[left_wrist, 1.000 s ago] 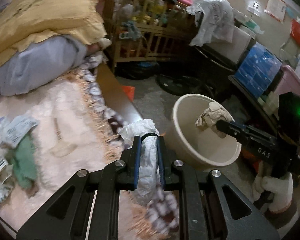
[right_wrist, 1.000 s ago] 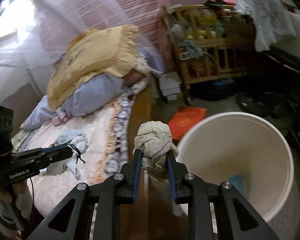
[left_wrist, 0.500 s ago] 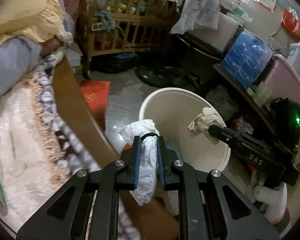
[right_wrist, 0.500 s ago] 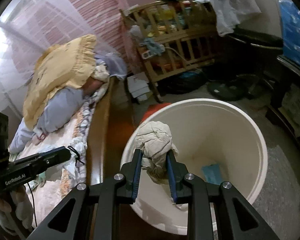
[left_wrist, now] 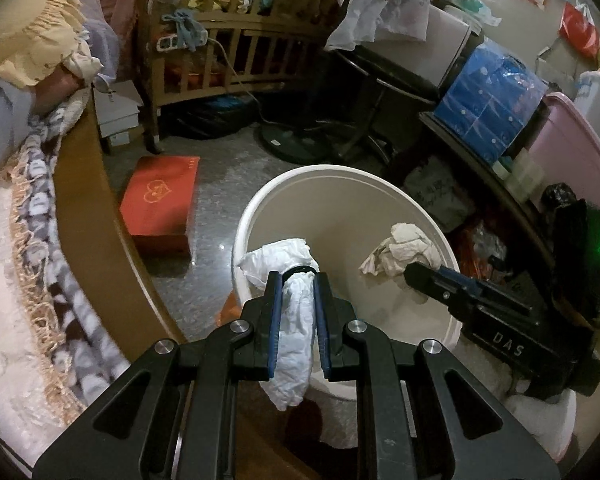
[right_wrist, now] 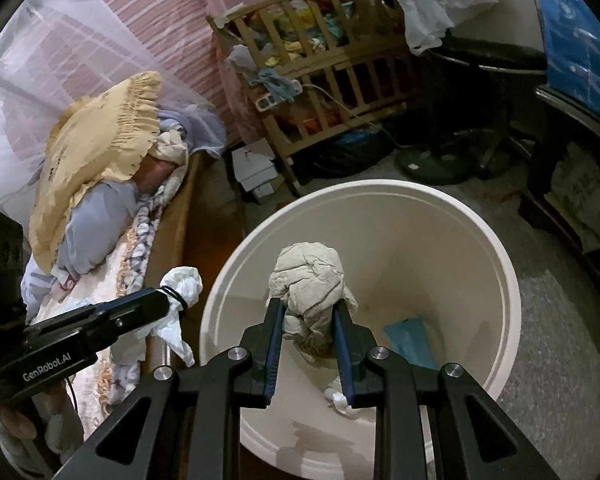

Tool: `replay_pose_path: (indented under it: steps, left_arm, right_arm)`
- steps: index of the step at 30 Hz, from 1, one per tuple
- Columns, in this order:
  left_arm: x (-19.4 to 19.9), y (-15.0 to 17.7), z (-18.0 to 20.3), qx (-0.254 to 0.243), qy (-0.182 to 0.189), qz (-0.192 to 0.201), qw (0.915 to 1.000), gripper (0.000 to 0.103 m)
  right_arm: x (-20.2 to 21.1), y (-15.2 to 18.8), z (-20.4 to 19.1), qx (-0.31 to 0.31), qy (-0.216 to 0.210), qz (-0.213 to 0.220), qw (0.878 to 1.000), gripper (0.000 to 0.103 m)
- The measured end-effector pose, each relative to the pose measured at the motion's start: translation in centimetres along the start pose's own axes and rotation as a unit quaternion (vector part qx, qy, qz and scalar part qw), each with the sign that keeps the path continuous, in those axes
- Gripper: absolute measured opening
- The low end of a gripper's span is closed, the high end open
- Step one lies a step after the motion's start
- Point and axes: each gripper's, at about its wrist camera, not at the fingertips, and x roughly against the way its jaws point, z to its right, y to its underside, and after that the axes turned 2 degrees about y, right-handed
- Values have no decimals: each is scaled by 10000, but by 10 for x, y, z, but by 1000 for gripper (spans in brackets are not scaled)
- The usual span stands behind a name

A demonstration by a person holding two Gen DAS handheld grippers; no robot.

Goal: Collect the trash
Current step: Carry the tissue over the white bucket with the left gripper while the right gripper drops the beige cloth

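Observation:
A cream plastic bin (left_wrist: 300,184) (right_wrist: 500,264) stands on the floor beside the bed. My left gripper (left_wrist: 296,280) is shut on a white crumpled plastic bag (left_wrist: 292,332) and holds it at the bin's near left rim. In the right wrist view that bag (right_wrist: 180,292) is just left of the rim. My right gripper (right_wrist: 308,308) is shut on a beige crumpled paper wad (right_wrist: 308,276) over the bin's opening; the wad also shows in the left wrist view (left_wrist: 404,248). A blue scrap (right_wrist: 410,336) and white bits lie at the bin's bottom.
The bed's wooden edge (left_wrist: 84,184) and fringed blanket (left_wrist: 32,240) are at the left. A red box (left_wrist: 160,200) lies on the floor. A wooden crib (left_wrist: 236,40), a fan base (left_wrist: 296,144) and cluttered shelves (left_wrist: 492,100) stand behind and right of the bin.
Both grippers have swung from over the bed towards the bin, each holding its trash. The paper wad is now over the bin's opening and the white bag is at its rim.

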Motion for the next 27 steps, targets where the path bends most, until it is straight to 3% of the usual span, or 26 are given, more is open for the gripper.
replay_pose_path:
  steps: [4,6,8,13,22,27]
  left_arm:
    - [-7,-4,1,3,172,49,9998,15]
    - [-10,-5,1,29,292,49,9996,21]
    - [-12,-6,-1,127,386,14,9992,41]
    - [-1,-1,-11,244,329,-9,9992,43]
    - [57,25,-47,325,-545,148,9979,43]
    - [100,49,-81,557,-1088,288,9921,43]
  right_arm:
    - [-5,0,7,-131,60,-48,9999,23]
    - [-6,-1,10,-197,114,-41,9997,36]
    - [-4,-1,13,-305,174,56,9994,44]
    - [-4,0,7,-206,167,-14,9996,44]
    - [-7,0,-41,101,-330,-221,9992,45]
    - [-11,5,-99,507,-925,-417,9935,58]
